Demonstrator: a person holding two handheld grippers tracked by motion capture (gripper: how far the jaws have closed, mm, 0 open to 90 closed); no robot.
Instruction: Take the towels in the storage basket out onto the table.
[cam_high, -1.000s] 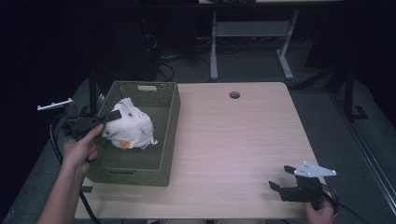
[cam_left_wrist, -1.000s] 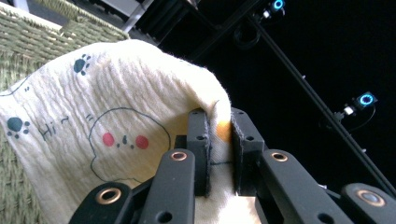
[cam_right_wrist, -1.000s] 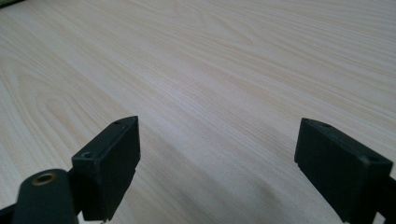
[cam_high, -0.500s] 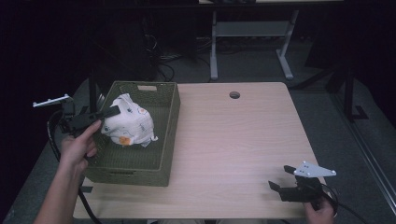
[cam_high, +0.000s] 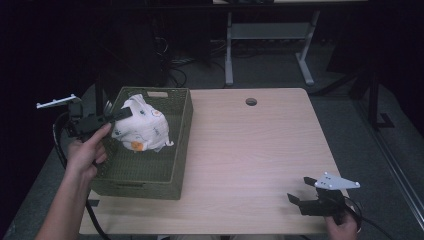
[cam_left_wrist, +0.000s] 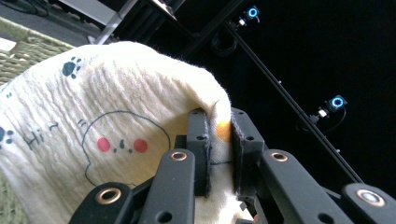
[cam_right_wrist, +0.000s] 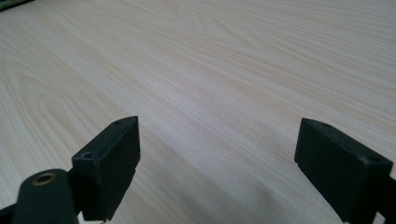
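High view: left gripper (cam_high: 121, 114) at 9 o'clock of the frame, hand on it, jaws clamped on the top edge of the white printed cloth (cam_high: 142, 129). Cloth hangs bunched inside the green mesh basket (cam_high: 181, 140), upper half, partly raised off the basket floor; how much of it touches the floor I can't tell. Basket sits on the left part of the wooden counter (cam_high: 250, 160), short side toward the person. Round cable hole (cam_high: 251, 101) at 12 o'clock of the counter. Right gripper (cam_high: 300, 195) at 5 o'clock, low at the near counter edge, well apart from the basket, grey plate on top.

Left gripper view: left gripper (cam_left_wrist: 219, 154) jaws nearly together, a fold of the cloth (cam_left_wrist: 116, 140) pinched between the pads. Print visible: round face with red cheeks, paw prints, "Hi~". Basket weave (cam_left_wrist: 23, 58) at 10 o'clock behind the cloth. Dark background at 2 o'clock with a black frame and two blue-lit devices.

Right gripper view: right gripper (cam_right_wrist: 217, 161) jaws spread wide, nothing between them, bare counter (cam_right_wrist: 210, 60) underneath.
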